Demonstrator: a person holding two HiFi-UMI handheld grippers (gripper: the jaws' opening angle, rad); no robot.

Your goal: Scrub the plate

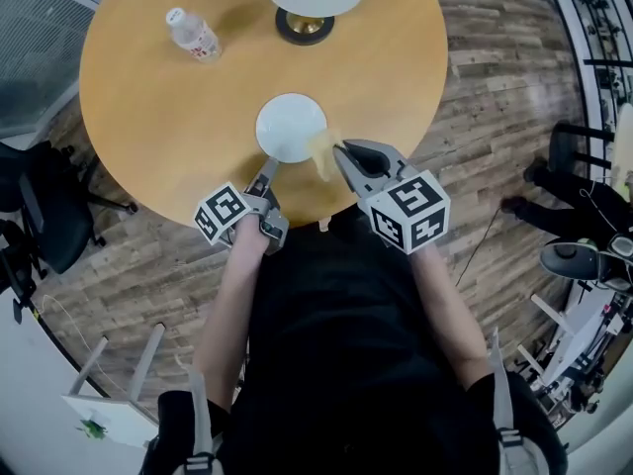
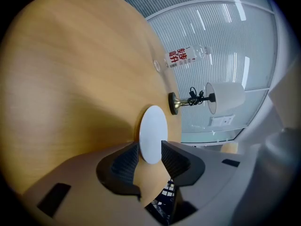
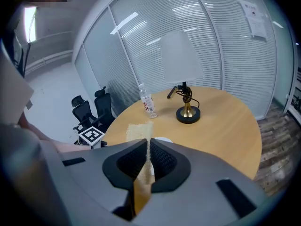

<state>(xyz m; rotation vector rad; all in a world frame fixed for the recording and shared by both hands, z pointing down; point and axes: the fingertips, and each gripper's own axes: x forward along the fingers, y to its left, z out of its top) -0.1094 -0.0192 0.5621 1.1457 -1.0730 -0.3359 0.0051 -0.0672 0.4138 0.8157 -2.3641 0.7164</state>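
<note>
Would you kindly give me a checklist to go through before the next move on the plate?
1. Right gripper shut on the cloth: ok.
2. Left gripper jaws apart, lined up on the rim of the plate: ok.
3. Plate clamped steady: not ok, nothing grips it.
4. Plate flat on the table: ok.
5. Bottle and lamp well away from plate: ok.
6. Cloth touching plate: cannot tell.

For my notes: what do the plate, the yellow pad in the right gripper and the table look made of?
Plate: smooth, plain white, so glazed ceramic or melamine; the look doesn't tell which.
Yellow pad: a thin sheet with a grainy surface, probably scouring fibre or sponge cloth.
Table: wood or wood-look laminate, matte, with faint straight grain.
</note>
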